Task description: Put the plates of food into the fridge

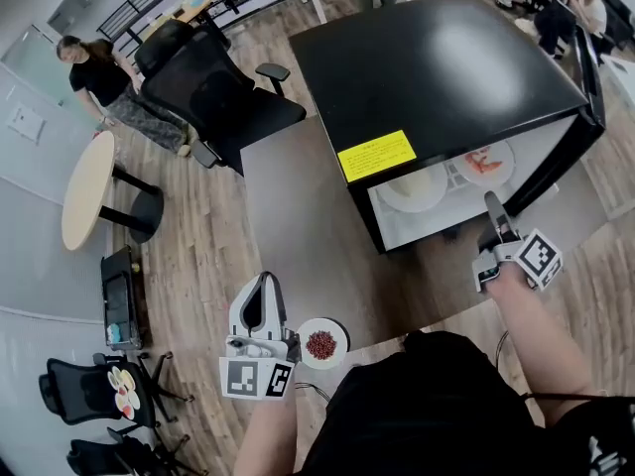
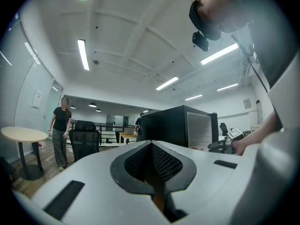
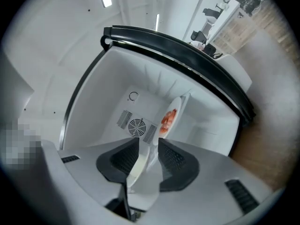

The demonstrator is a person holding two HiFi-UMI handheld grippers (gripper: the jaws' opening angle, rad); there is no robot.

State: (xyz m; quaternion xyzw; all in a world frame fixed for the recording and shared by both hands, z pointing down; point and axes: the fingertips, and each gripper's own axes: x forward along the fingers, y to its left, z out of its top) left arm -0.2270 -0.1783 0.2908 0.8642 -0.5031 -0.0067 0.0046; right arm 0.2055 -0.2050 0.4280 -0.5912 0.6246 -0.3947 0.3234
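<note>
A pale plate [image 1: 414, 188] and an orange plate [image 1: 486, 163] are seen in the fridge [image 1: 437, 77], a bean plate [image 1: 322, 344] on the bench [image 1: 298, 206]. The right tool [image 3: 149, 143] is parted around the pale plate's rim; the left tool [image 2: 151, 146] is closed, empty.

The yellow label [image 1: 376, 155] on the fridge [image 1: 437, 67] bears print too small to read.

place: open office | cues: swivel chairs [image 1: 213, 92], round table [image 1: 87, 188], ceiling strip lights [image 2: 83, 54]
</note>
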